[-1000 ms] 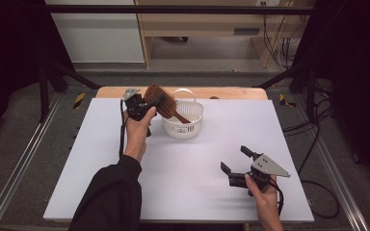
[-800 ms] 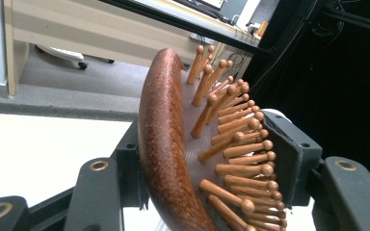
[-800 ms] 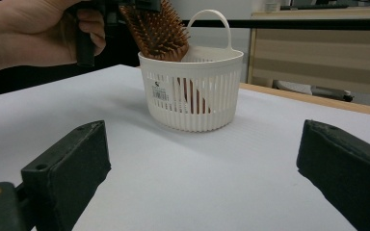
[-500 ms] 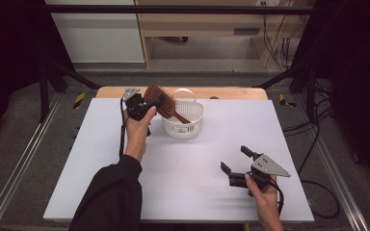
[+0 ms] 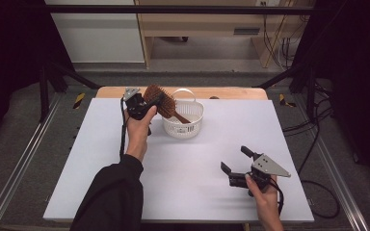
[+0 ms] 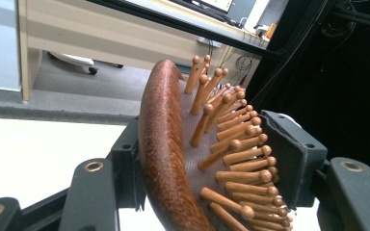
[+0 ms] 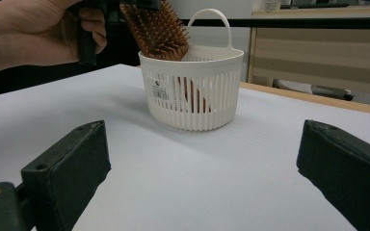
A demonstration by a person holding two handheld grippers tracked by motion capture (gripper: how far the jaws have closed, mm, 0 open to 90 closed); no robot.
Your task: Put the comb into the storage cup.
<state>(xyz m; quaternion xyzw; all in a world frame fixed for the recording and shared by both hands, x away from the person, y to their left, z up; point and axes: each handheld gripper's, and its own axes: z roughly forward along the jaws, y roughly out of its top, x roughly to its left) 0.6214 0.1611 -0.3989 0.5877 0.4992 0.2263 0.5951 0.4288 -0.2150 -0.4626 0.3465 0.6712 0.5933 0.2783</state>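
Right tool sits nearest, low over the white table at the person's right, its jaws spread wide with nothing between them; in the right gripper view they frame bare table and play no part in the work for now.

Farther out, the left tool is held up beside the basket, near the table's far edge. Its jaws have just been opening. The brush is between them, its wooden back against one pad and the pin tips close to the other. Whether that pad is pressing on the pins or has come clear of them I cannot say for sure, but the grip looks to be letting go rather than tightening.

As for progress, the brush is already mostly home: the handle runs down inside the basket, showing through the slats in the right gripper view, while the head leans out over the rim toward the left hand. Placing is all but done. What seems left is to finish the release, check the brush rests on its own, and draw the left tool away.
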